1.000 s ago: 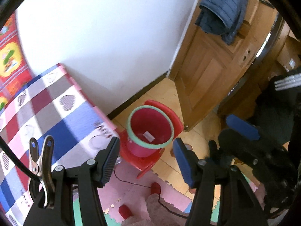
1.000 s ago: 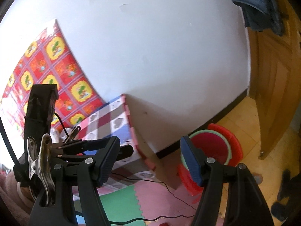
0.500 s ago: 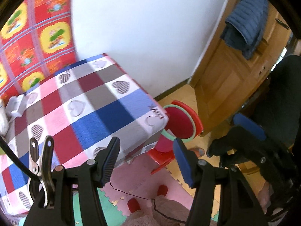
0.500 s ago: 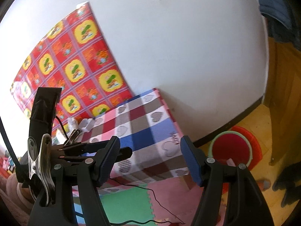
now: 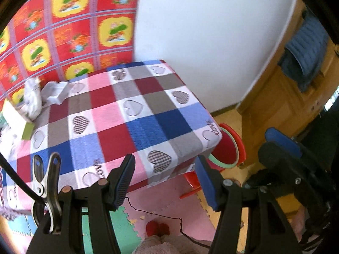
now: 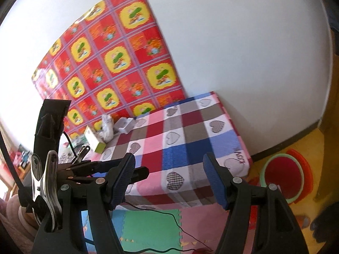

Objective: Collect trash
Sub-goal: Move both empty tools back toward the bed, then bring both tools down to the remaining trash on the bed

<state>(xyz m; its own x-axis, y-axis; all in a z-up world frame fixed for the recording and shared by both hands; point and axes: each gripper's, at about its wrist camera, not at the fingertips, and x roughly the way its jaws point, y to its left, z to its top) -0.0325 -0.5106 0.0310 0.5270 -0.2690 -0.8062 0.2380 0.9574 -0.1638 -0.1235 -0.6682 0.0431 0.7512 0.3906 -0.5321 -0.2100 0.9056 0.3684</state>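
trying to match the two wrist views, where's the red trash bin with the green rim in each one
Left wrist view: red trash bin sits right of centre, half hidden behind the checked cloth's near corner.
Right wrist view: the bin is on the floor at the right edge, fully visible.
Shared landmark: the cloth's corner with "love" lettering, beside the bin in both.
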